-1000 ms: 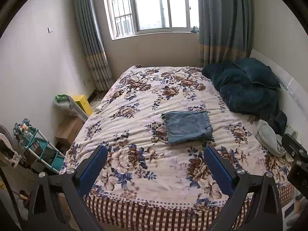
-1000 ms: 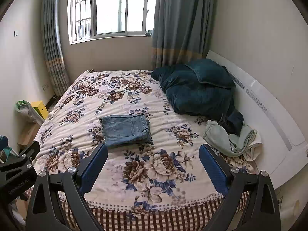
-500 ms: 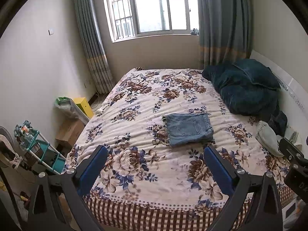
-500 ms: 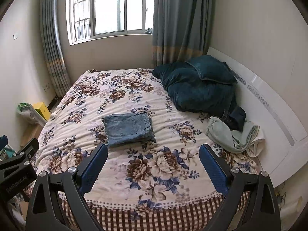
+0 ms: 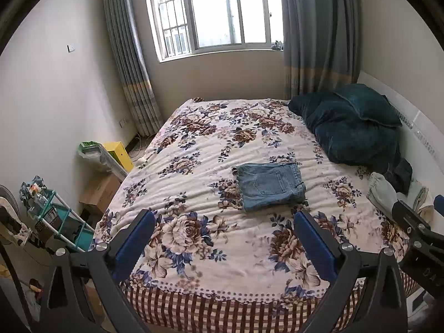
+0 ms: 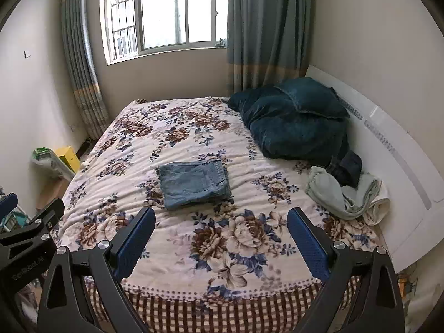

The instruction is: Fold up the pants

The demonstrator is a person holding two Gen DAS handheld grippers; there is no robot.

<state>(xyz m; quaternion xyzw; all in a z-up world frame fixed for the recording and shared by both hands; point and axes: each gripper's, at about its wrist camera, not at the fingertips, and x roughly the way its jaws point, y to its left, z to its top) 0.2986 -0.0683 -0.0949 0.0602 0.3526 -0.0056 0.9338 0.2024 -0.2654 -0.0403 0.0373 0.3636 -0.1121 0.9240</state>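
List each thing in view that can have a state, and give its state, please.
jeans: folded, flat on the bed
left gripper: open, holding nothing
right gripper: open, holding nothing
curtains: drawn apart
green cloth: crumpled, unfolded
pillow: lying on the dark blanket

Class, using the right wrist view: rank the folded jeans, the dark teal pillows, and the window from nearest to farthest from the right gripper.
1. Folded jeans: mid-bed, just beyond the open right gripper, slightly toward its left finger.
2. Dark teal pillows: farther up the bed, on the right by the white headboard.
3. Window: in the far wall, beyond the bed, upper left.
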